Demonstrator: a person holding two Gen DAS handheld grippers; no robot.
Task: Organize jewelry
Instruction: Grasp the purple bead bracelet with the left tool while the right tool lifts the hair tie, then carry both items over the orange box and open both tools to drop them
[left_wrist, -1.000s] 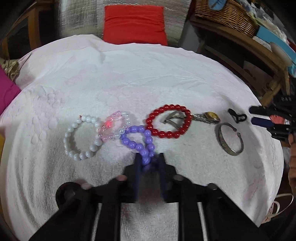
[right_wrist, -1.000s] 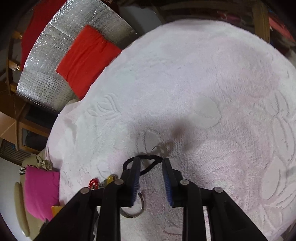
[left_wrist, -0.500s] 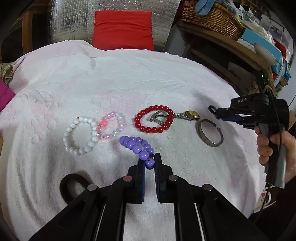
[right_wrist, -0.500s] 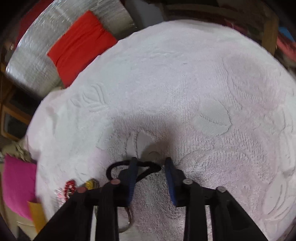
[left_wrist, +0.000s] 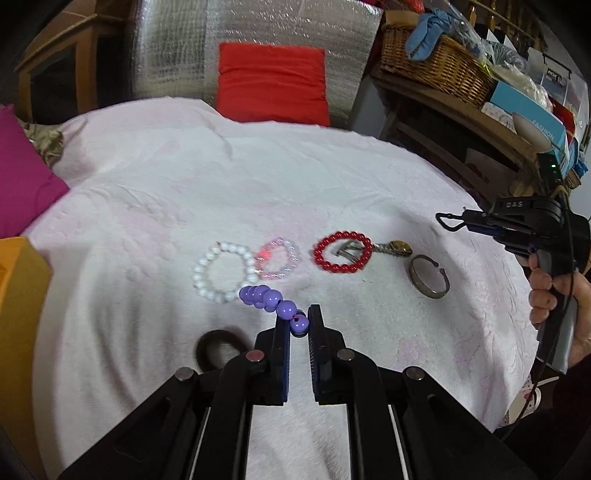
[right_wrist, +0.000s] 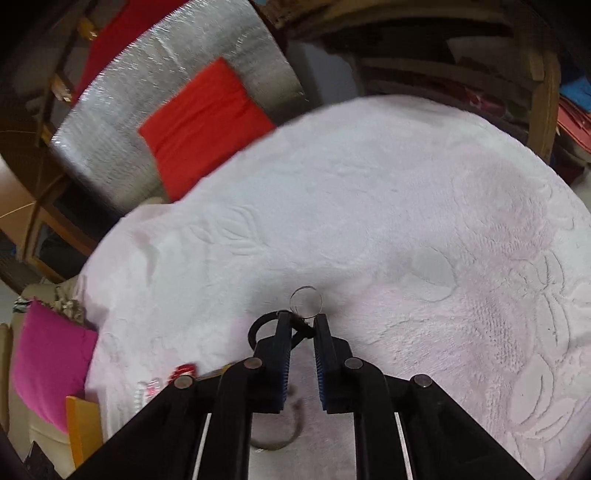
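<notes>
My left gripper is shut on one end of a purple bead bracelet, which hangs stretched above the white cloth. On the cloth lie a white bead bracelet, a pink clear bracelet, a red bead bracelet over a metal watch, and a metal bangle. At the right a hand holds my right gripper. Its jaws are closing and pinch a black cord loop with a clear ring, lifted off the cloth.
A black hair tie lies on the cloth just left of my left fingers. A red cushion leans against silver foil behind. A wicker basket sits on a cluttered shelf at right. A magenta cushion and an orange box are at left.
The left gripper pulled back and rose, lifting the purple bracelet off the cloth. The right gripper's jaws closed onto the black cord and raised it, rolling a little.
</notes>
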